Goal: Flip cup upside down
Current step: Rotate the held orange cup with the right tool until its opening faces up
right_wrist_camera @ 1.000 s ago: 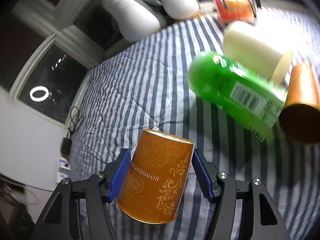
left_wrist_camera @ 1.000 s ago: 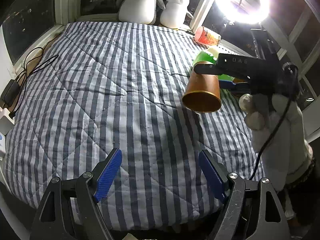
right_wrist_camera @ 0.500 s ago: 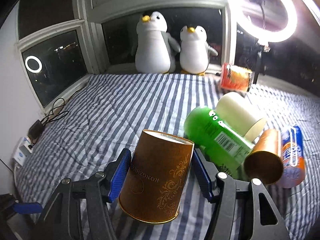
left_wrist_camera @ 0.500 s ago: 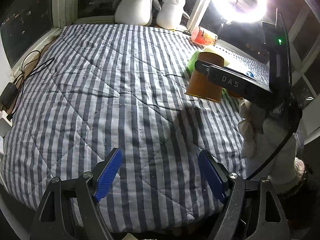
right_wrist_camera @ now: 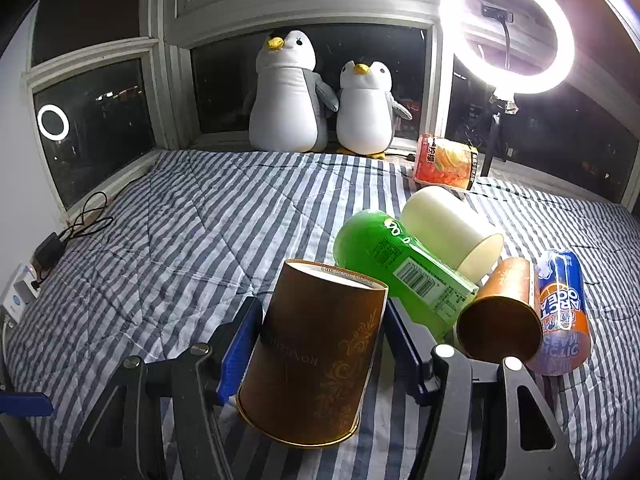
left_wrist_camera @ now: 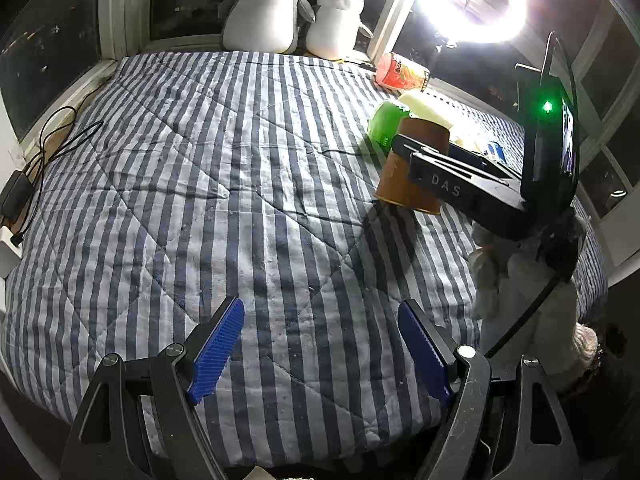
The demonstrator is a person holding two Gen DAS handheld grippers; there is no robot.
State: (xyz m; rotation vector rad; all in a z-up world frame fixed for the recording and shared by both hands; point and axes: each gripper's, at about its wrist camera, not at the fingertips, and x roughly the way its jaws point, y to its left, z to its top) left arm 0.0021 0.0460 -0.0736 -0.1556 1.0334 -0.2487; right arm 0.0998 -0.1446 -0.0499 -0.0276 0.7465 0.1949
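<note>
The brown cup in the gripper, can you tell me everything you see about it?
The brown cup looks like paper, shiny brown with gold swirls and lettering. It is upside down, a little tilted: the wide mouth points down, the closed base up. The right gripper squeezes its sides with blue pads, holding it in the air above the striped quilt.

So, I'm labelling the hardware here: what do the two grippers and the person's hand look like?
Left gripper: black angular frame with silver screws, and ribbed blue pads on its fingers. Right gripper has the same build; the left view shows white "DAS" lettering on its black side, a green light and a black cable. The hand wears a whitish glove.
</note>
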